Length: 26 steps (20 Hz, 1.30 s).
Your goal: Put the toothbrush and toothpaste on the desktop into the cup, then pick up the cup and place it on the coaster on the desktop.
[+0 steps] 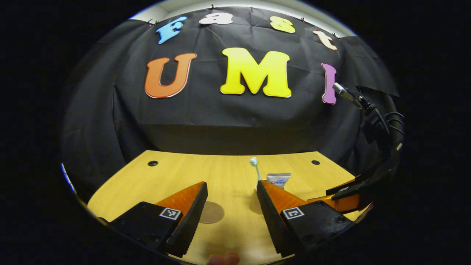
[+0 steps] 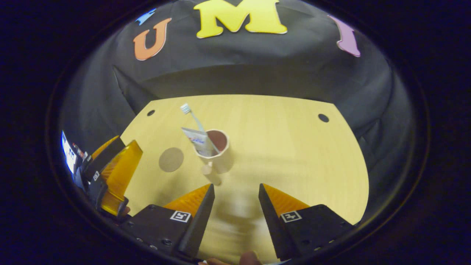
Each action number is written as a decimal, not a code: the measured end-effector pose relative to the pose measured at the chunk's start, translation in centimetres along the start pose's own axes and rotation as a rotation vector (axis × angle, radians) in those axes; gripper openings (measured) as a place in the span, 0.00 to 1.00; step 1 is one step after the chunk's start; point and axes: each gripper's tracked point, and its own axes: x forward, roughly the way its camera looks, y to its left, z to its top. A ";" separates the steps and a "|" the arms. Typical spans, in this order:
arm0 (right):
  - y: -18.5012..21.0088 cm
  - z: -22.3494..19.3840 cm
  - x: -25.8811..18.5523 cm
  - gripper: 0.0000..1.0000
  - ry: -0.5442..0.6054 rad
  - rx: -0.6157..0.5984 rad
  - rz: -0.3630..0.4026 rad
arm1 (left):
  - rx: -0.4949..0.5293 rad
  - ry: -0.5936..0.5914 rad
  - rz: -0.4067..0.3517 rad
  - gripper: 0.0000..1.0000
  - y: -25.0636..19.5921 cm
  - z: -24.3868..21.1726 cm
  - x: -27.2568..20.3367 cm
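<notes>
Right gripper (image 2: 235, 198) is hanging with jaws apart, nothing held; cup (image 2: 217, 151) holding toothbrush (image 2: 191, 115) and toothpaste (image 2: 197, 141) is sitting beside coaster (image 2: 171, 159). Clamp low, keep upright.

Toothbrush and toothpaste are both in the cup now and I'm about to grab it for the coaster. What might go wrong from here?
1. The toothbrush and toothpaste tube lean out over one side of the cup; a tilted lift may tip them out.
2. The cup's small handle faces the open right gripper; closing on it could twist the cup.
3. The left gripper sits beside the coaster and could crowd the placement.
</notes>
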 end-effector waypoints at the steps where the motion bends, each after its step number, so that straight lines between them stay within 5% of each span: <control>1: 1.2 0.4 0.4 0.72 0.030 0.004 0.007 | -0.001 -0.003 0.027 0.85 1.8 0.7 -0.4; 12: 3.8 0.3 9.0 0.72 0.384 0.107 -0.072 | -0.053 -0.032 0.216 0.85 13.3 3.4 -3.6; 19: 3.3 0.1 12.4 0.79 0.453 0.108 -0.102 | -0.055 -0.002 0.244 0.85 15.5 2.7 -4.2; 23: 3.8 -0.8 12.9 0.57 0.508 0.169 -0.059 | -0.066 0.021 0.259 0.85 16.0 2.4 -4.2; 25: 3.6 -0.7 13.0 0.31 0.510 0.160 -0.063 | -0.072 0.033 0.261 0.85 16.1 2.0 -4.2; 26: 3.6 -0.8 13.0 0.31 0.511 0.150 -0.065 | -0.081 0.037 0.263 0.85 16.2 1.7 -4.1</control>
